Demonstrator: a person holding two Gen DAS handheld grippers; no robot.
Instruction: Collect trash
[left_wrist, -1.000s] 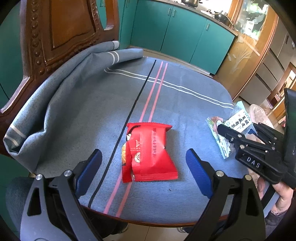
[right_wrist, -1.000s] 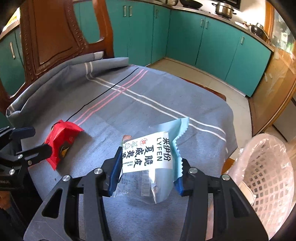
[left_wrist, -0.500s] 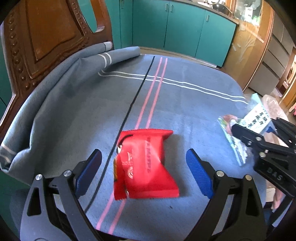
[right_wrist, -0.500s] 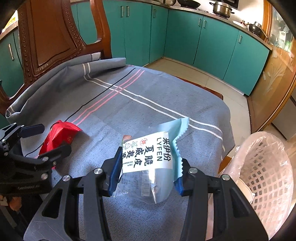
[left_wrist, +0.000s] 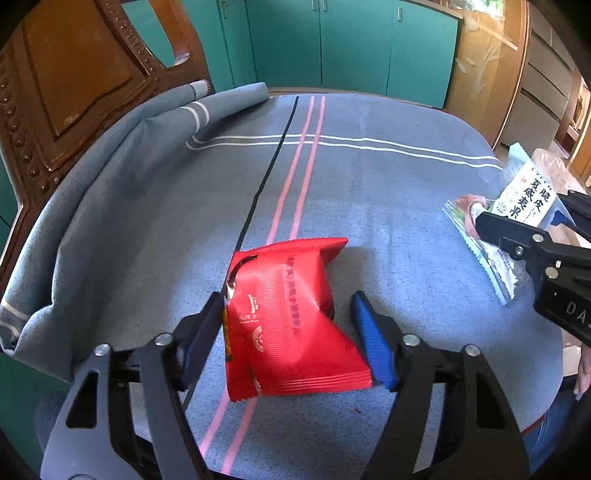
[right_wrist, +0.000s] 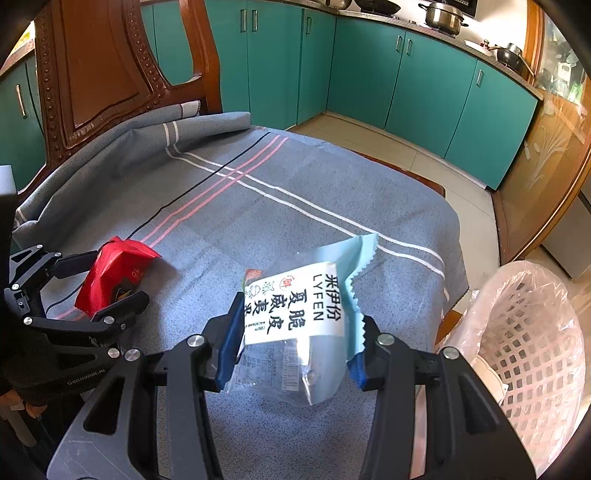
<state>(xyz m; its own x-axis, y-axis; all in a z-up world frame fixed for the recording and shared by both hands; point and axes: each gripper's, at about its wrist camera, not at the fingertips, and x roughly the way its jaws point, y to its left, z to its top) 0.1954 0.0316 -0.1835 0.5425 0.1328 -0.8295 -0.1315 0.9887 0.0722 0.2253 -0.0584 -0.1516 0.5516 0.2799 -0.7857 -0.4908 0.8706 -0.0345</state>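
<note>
A red snack wrapper (left_wrist: 291, 317) lies on the grey striped tablecloth (left_wrist: 369, 177) near the table's front edge. My left gripper (left_wrist: 288, 299) straddles it and its jaws are closing. The blue pads (left_wrist: 373, 347) have come up to the wrapper's two sides without squeezing it. In the right wrist view the same red wrapper (right_wrist: 114, 273) sits between the left gripper's (right_wrist: 118, 277) black fingers. My right gripper (right_wrist: 301, 314) is shut on a light blue and clear wrapper (right_wrist: 295, 306) with black print and holds it above the cloth. That wrapper (left_wrist: 524, 195) also shows at the right of the left wrist view.
A white mesh basket (right_wrist: 535, 332) lined with a clear bag stands on the floor to the right of the table. A carved wooden chair (left_wrist: 74, 92) rises behind the bunched cloth at the left. Teal cabinets (right_wrist: 369, 74) line the far wall. A hand (left_wrist: 583, 369) shows at the right edge.
My left gripper has come down and forward over the red wrapper, and its jaws have narrowed onto the wrapper's sides. The right gripper has kept still with the blue wrapper.
</note>
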